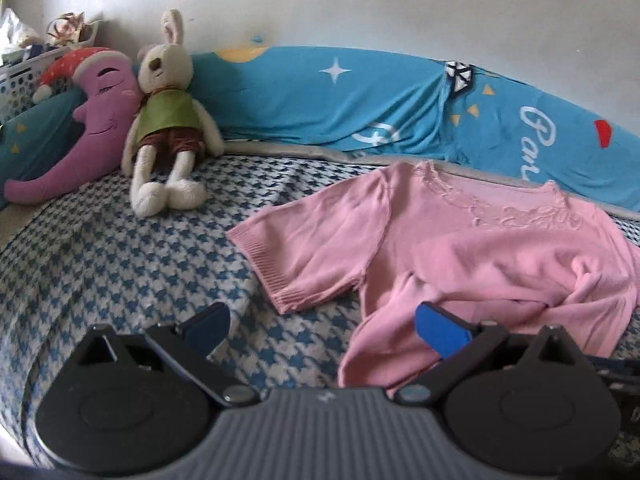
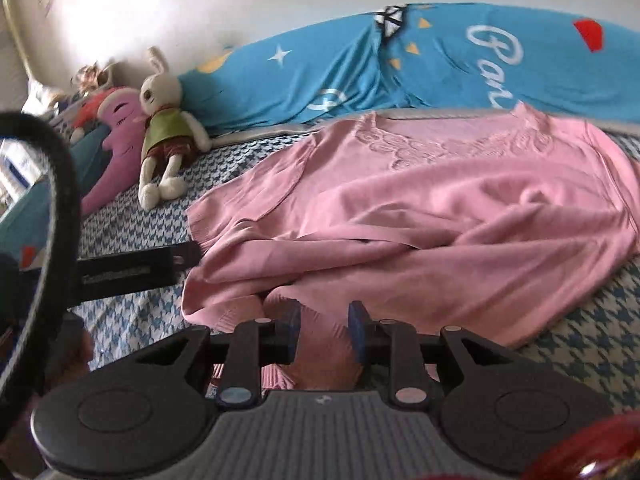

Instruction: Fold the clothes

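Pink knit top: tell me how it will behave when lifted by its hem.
Likely floppy: the pink knit top already lies in soft folds and rumples on the bed cover. Probably light, since its knit looks thin. The right gripper pinches bunched hem, so the rest should drape and trail, not hold shape.

Soft daylight, slightly blurred, fisheye-bent edges, dark corners.

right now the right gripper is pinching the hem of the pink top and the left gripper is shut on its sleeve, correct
Not quite. The right gripper does pinch the hem of the pink top, but the left gripper is not shut on the sleeve. The left wrist view shows its jaws spread wide and empty, with the sleeve lying flat on the checked bedspread beyond them.
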`<state>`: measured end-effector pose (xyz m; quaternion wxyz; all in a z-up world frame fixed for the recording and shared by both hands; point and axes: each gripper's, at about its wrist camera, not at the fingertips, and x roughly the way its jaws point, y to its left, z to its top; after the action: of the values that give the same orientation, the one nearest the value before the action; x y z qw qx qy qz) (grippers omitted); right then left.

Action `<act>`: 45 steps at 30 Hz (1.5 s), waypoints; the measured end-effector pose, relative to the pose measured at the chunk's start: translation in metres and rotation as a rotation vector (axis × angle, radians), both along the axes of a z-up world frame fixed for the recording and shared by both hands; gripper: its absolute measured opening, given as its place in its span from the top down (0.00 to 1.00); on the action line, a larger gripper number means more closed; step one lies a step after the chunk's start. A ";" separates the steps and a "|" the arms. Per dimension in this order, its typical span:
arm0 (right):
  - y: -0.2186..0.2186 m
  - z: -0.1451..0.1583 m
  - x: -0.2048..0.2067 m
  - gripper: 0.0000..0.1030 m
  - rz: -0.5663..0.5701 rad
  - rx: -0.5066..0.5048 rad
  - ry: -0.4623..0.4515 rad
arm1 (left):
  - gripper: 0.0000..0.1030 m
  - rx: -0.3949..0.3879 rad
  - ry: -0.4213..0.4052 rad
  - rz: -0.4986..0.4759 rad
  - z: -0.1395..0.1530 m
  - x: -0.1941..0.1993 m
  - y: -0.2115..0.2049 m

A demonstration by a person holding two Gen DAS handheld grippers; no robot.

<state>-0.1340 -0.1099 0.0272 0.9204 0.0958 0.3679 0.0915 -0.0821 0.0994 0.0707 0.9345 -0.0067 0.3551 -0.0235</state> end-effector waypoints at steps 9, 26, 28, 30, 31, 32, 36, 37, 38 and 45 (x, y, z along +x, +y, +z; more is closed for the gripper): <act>0.031 -0.010 0.011 0.57 0.070 -0.194 -0.045 | 0.00 0.033 0.128 0.086 -0.026 0.018 0.006; 0.005 0.019 -0.012 0.95 -0.094 -0.210 -0.144 | 0.00 0.077 0.197 0.155 -0.056 0.023 0.009; -0.010 0.032 -0.023 0.95 -0.154 -0.192 -0.171 | 0.00 0.084 0.192 0.158 -0.057 0.020 0.009; -0.027 0.044 -0.035 0.95 -0.218 -0.174 -0.191 | 0.00 0.097 0.186 0.161 -0.058 0.017 0.010; -0.035 0.049 -0.041 0.95 -0.253 -0.165 -0.197 | 0.00 0.103 0.182 0.164 -0.058 0.015 0.010; -0.043 0.053 -0.049 0.95 -0.288 -0.161 -0.196 | 0.00 0.109 0.178 0.169 -0.058 0.012 0.010; -0.071 0.057 -0.074 0.95 -0.407 -0.161 -0.159 | 0.00 0.127 0.167 0.188 -0.058 0.004 0.013; -0.077 0.055 -0.078 0.95 -0.426 -0.157 -0.139 | 0.00 0.128 0.168 0.194 -0.058 0.002 0.014; -0.083 0.052 -0.080 0.93 -0.436 -0.142 -0.111 | 0.00 0.125 0.168 0.198 -0.058 -0.001 0.015; -0.117 0.047 -0.105 0.91 -0.555 -0.062 -0.051 | 0.00 0.109 0.125 0.187 -0.045 -0.030 0.011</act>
<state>-0.2393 -0.2267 0.0740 0.9217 0.1624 0.3068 -0.1729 -0.1124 0.1100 0.0259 0.9077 0.0095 0.4112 0.0833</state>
